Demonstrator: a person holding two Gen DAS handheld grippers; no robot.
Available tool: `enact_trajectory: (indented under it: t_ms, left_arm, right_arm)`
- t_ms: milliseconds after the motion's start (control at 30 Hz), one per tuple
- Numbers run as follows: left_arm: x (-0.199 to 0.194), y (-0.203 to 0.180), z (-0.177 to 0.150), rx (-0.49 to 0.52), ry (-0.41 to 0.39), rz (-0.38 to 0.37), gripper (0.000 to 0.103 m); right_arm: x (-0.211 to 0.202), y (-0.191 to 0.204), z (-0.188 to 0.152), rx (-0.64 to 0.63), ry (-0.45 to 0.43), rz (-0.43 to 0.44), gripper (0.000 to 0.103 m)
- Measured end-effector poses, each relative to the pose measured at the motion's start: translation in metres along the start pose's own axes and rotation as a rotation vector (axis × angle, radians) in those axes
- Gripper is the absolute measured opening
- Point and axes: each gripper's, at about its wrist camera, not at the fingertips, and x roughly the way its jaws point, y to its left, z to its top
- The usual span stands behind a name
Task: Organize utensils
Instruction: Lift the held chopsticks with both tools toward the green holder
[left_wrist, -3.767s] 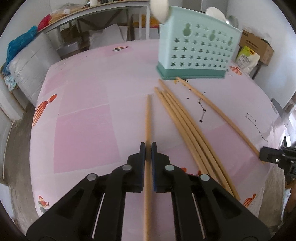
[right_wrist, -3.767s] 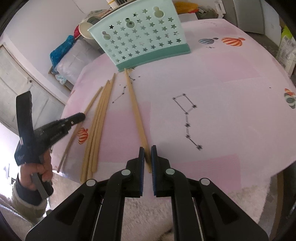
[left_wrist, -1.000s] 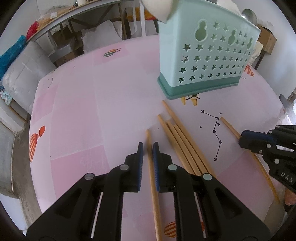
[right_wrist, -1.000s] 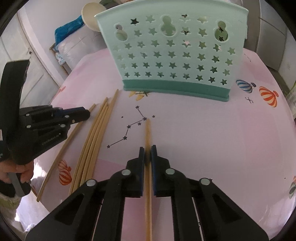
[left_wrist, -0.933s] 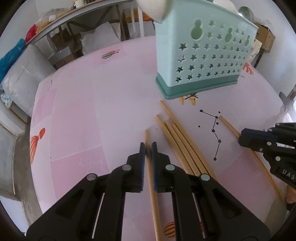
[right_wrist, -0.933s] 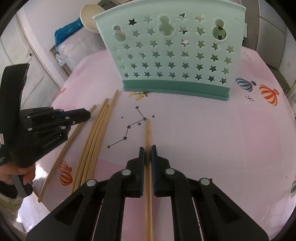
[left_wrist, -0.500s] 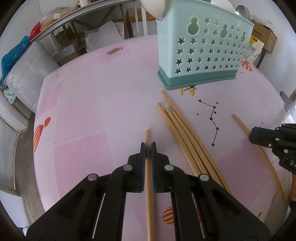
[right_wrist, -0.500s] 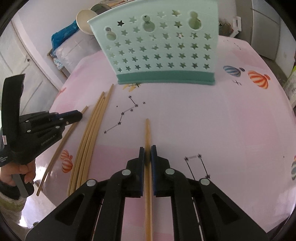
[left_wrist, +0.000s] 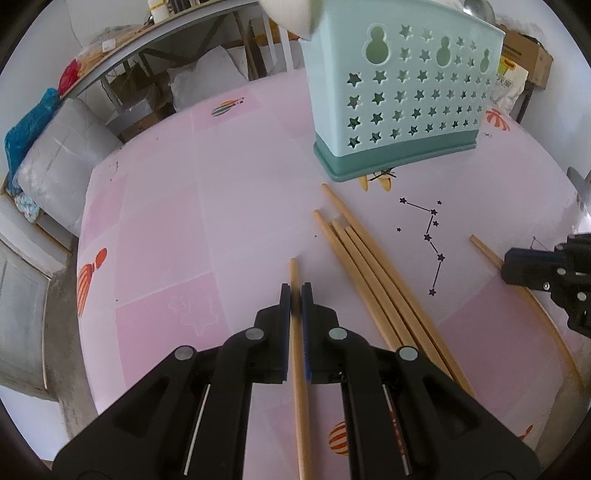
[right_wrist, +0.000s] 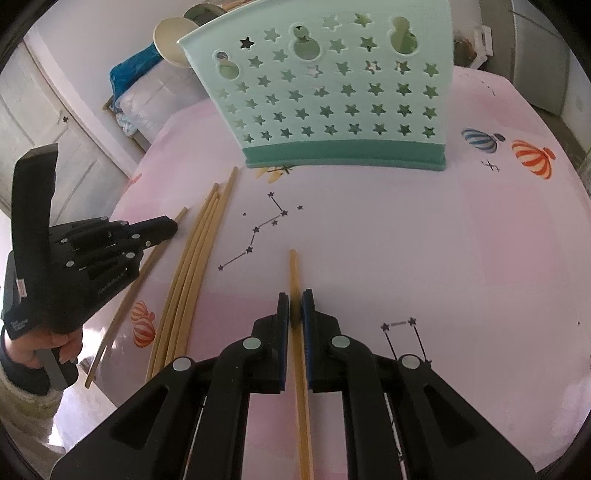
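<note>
The left gripper (left_wrist: 295, 291) is clamped on one long wooden chopstick (left_wrist: 298, 354); four more (left_wrist: 373, 280) lie just right of it on the pink bench (left_wrist: 166, 221). The right gripper (right_wrist: 295, 299) pinches another chopstick (right_wrist: 300, 369). The mint star-punched plastic holder (right_wrist: 332, 96) stands ahead. Either stick could pivot and miss the holder's opening, which is hidden.

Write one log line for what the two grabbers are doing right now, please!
left gripper: shut on chopstick | right gripper: shut on second chopstick | loose chopsticks: four on table | utensil basket: upright
</note>
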Motion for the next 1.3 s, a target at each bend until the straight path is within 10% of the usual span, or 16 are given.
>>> enact_trajectory:
  t_ms: [533, 1300]
  left_arm:
    - [-0.004, -0.01, -0.004, 0.053, -0.014, 0.049, 0.004]
    - [-0.006, -0.009, -0.006, 0.057, -0.021, 0.055, 0.004]
  right_arm:
    - [0.002, 0.019, -0.001, -0.122, 0.016, -0.079, 0.008]
    - [-0.033, -0.008, 0.018, 0.043, -0.14, 0.007, 0.007]
